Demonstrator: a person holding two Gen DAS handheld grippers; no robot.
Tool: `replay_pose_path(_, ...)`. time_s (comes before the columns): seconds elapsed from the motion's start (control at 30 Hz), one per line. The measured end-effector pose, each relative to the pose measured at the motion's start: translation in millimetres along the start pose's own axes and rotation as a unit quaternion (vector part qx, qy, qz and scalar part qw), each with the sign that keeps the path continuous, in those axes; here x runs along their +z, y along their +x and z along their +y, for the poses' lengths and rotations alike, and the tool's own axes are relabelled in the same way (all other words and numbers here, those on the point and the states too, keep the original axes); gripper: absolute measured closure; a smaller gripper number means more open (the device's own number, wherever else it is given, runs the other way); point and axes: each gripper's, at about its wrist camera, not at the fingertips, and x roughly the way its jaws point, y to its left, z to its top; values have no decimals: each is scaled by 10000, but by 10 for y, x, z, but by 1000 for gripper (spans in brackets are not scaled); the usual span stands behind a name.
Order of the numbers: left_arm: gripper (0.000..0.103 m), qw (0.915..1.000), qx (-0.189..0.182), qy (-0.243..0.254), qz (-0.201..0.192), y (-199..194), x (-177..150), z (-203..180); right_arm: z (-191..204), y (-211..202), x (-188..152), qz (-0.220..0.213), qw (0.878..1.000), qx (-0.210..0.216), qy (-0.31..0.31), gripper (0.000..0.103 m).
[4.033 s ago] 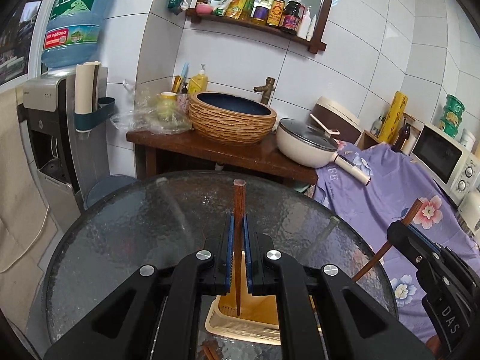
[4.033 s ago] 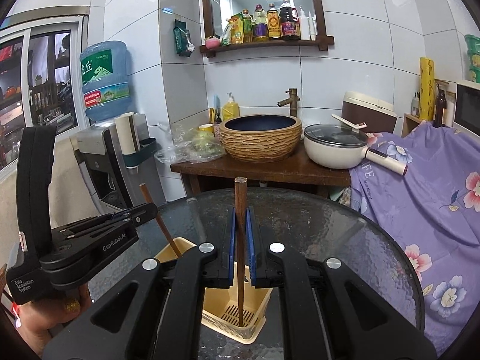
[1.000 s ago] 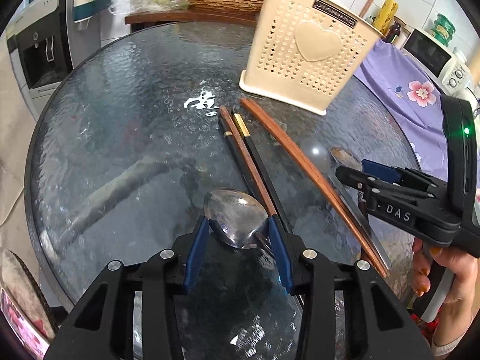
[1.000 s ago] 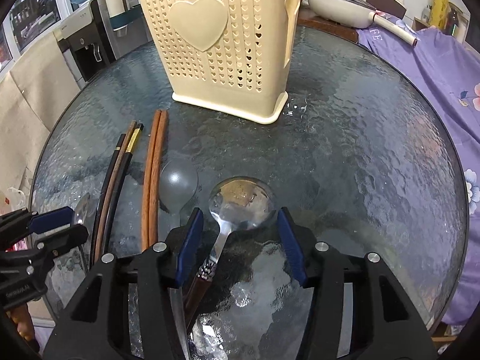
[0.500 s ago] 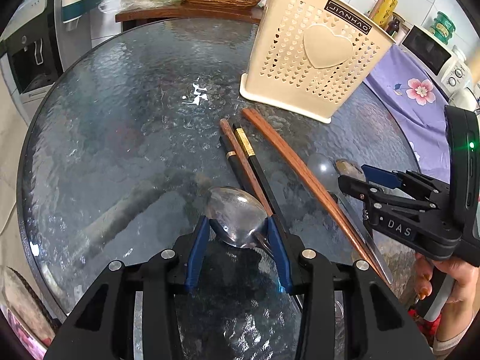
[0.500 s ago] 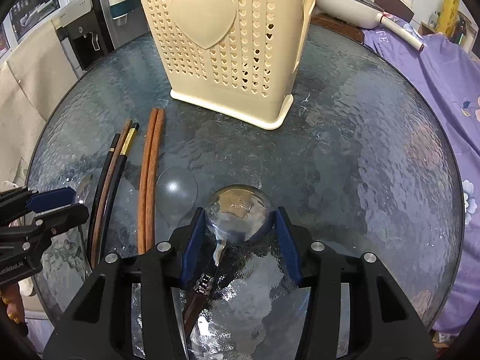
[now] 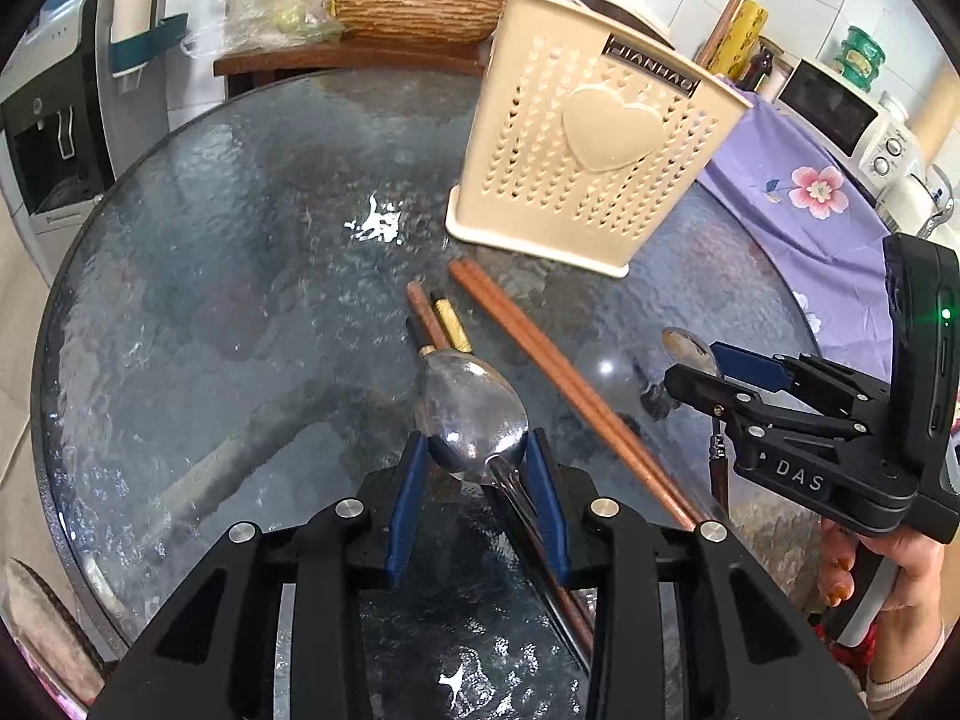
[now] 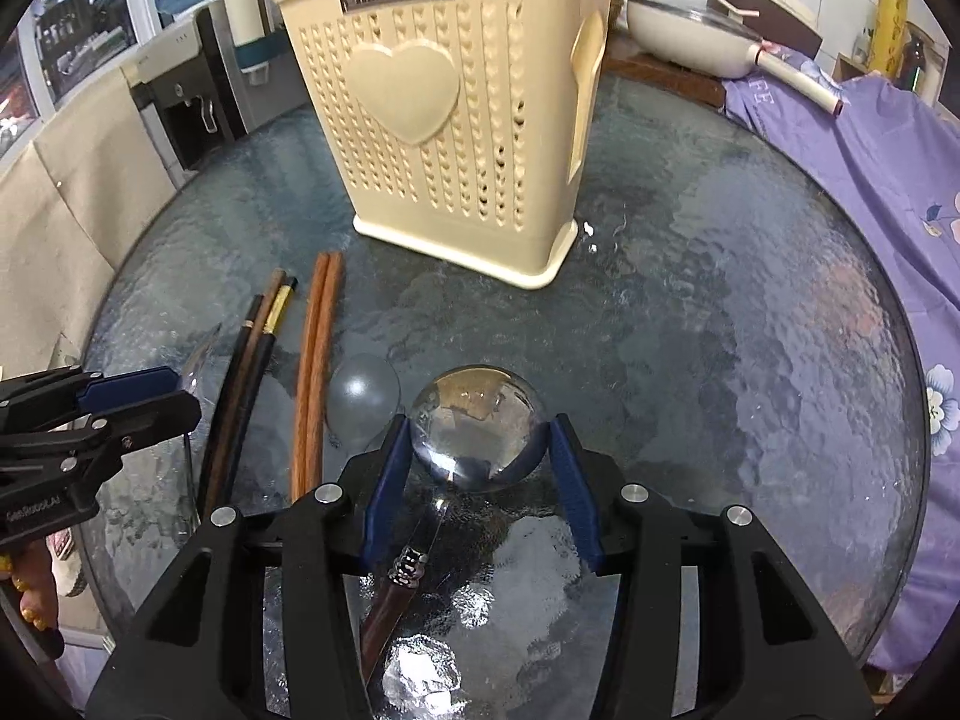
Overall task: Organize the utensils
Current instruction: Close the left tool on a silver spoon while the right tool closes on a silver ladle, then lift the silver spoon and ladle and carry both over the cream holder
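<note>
Two metal spoons are gripped by their bowls. My left gripper [image 7: 474, 441] is closing, and its blue pads press both edges of a silver spoon [image 7: 471, 414] that lies over the ends of the dark chopsticks [image 7: 438, 318]. My right gripper [image 8: 480, 420] is shut on the other spoon [image 8: 477, 420], whose dark handle [image 8: 390, 600] hangs down toward me. A brown chopstick pair [image 8: 318, 372] lies on the glass between the two grippers. Behind them stands the cream perforated holder [image 8: 456, 120] with chopsticks in it. Each wrist view also shows the other gripper: the right gripper [image 7: 690, 369] and the left gripper [image 8: 180, 396].
The round glass table [image 8: 750, 330] has a dark rim. A purple flowered cloth [image 7: 810, 210] lies over furniture on the right. Behind are a wooden counter with a woven basin [image 7: 414, 15], a pan [image 8: 690, 36] and a water dispenser [image 7: 54, 120]. A hand [image 7: 888, 576] holds the right gripper.
Both pairs of jaws have narrowed onto the spoon bowls, which lay loose between wider jaws a second ago. Neither hand has shifted noticeably.
</note>
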Motion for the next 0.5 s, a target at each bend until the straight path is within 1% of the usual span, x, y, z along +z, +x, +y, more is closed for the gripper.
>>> replay_pose_path(0.07,74,9999,-15,35,-103,-55,9,-29,-13,-72,-5,-150,9999,23,-1,55)
replay_pose_path(0.1,77,9999,-15,52,-152,-74,11,-35,-25,-105,4,-217,9998,32,-13,55)
replay_pose_path(0.13,82,9998,-12,87,-205,-102,13,-50,-30,-136,3,-280,9996,36,-30,55)
replay_pose_path(0.17,90,9995,-11,155,-266,-133,19,-79,-37,-173,0,-365,9993,27,-49,55)
replay_pose_path(0.23,90,9993,-1,231,-284,-146,33,-100,-45,-212,1,-447,9990,15,-78,56)
replay_pose_path(0.37,90,9996,45,184,-212,-88,44,-84,-74,-195,-10,-419,9991,10,-55,56)
replay_pose_path(0.43,90,9996,127,178,-200,-81,41,-71,-90,-186,-17,-410,9992,26,-29,56)
replay_pose_path(0.47,84,9994,207,166,-236,-84,42,-67,-92,-184,-20,-408,9992,31,-26,56)
replay_pose_path(0.5,68,9992,257,144,-258,-88,45,-61,-89,-183,-21,-408,9992,27,-40,56)
